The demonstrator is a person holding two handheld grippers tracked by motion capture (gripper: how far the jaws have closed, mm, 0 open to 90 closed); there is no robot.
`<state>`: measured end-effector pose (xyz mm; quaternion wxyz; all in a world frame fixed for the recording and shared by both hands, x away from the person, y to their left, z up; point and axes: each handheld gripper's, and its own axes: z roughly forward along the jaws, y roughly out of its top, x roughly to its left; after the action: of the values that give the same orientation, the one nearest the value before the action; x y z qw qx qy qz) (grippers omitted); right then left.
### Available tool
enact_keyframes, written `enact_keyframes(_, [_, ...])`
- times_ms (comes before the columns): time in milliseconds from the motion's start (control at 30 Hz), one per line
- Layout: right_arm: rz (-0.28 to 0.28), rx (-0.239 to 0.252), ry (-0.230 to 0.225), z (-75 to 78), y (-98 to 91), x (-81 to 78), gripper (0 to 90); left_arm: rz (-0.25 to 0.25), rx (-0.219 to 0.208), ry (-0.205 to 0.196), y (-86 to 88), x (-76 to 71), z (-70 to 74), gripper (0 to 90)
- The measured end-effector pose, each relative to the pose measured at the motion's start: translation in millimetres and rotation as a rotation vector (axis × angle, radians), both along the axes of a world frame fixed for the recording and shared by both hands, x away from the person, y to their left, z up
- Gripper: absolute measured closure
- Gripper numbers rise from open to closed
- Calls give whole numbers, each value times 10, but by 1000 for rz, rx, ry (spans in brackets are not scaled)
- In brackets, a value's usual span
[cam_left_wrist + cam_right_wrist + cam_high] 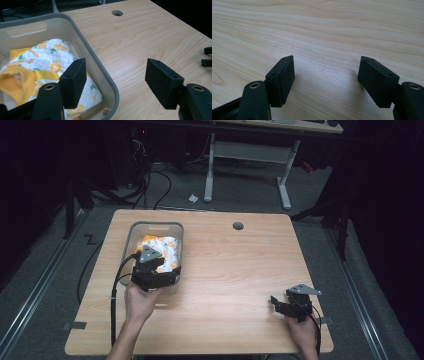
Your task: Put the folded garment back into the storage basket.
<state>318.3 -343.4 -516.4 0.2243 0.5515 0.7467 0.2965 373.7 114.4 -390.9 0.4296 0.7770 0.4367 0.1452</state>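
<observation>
A grey plastic bin (pixel 129 237) stands on the left half of the wooden table (pixel 230 265) and holds a white quilted cloth with orange flowers and yellow trim (pixel 161 245). My left gripper (pixel 159 270) hovers over the bin's near right corner, open. In the left gripper view its one jaw is over the cloth (pixel 47 60) inside the bin (pixel 100 65) and the other is over bare table, straddling the bin's wall. My right gripper (pixel 278 303) rests low at the table's near right, open, with nothing between its jaws over bare wood (pixel 324 45).
A round cable hole (pixel 238 226) is in the table's far middle. Another desk's white legs (pixel 210 170) stand on the floor beyond, with cables near them. The right gripper's jaw tips (pixel 207 56) show at the edge of the left gripper view.
</observation>
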Motion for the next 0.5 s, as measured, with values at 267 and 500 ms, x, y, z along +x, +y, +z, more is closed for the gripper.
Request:
enact_keyframes(267, [-1, 1, 1, 0, 1, -1, 299, -13, -37, 8, -58, -37, -19, 313])
enact_keyframes(500, [-1, 1, 0, 0, 1, -1, 299, -21, -51, -1, -111, -66, -28, 313])
